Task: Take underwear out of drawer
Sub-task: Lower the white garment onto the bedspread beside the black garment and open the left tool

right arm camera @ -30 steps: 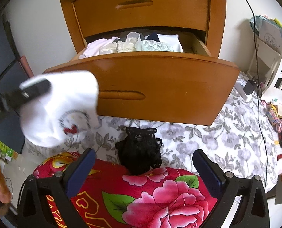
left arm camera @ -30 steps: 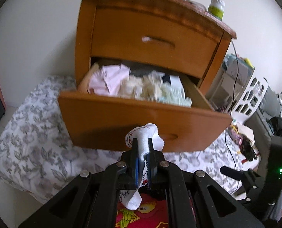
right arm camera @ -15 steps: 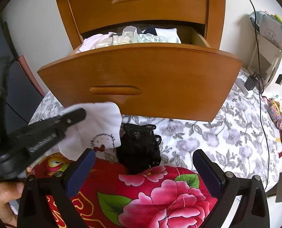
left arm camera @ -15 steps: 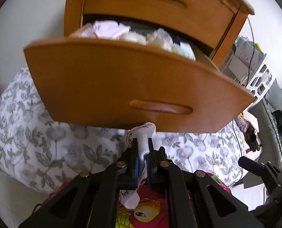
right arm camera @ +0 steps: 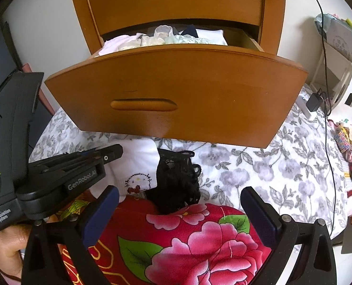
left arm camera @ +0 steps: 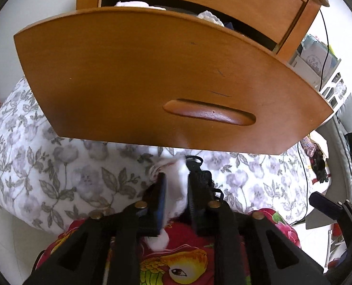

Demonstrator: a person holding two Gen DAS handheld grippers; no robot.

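Bedroom with a white wall, a bed (right arm camera: pixel 259 166) under a grey-flowered cover, and a wooden drawer (right arm camera: pixel 176 90) pulled out above it, more underwear (right arm camera: pixel 164 39) heaped inside. Down on the bed, just below the drawer front: white underwear (right arm camera: pixel 138 163) with a small cartoon print, lying touching black underwear (right arm camera: pixel 176 180) on its right, both at the edge of a red flowered blanket (right arm camera: pixel 199 237). Left tool (left arm camera: pixel 177 174) low over the bed, pointing steeply down, jaws opening with the white piece between them, pads seemingly no longer pinching it. Right tool (right arm camera: pixel 179 193) spread wide, holding nothing, hovering over the black piece. Step in hand, by the look of it: setting the white piece down. To do it well: finish opening before any lift, to avoid dragging a fold up with a pad; draw the left tool straight back along its own line, not sideways, to leave the black piece undisturbed; check for cloth caught on a pad, too blurred to judge from here. Then clear the drawer's lower edge, close overhead, before reaching in again. Keep the right tool out of the left one's path, or send it up to the heap for the next piece.
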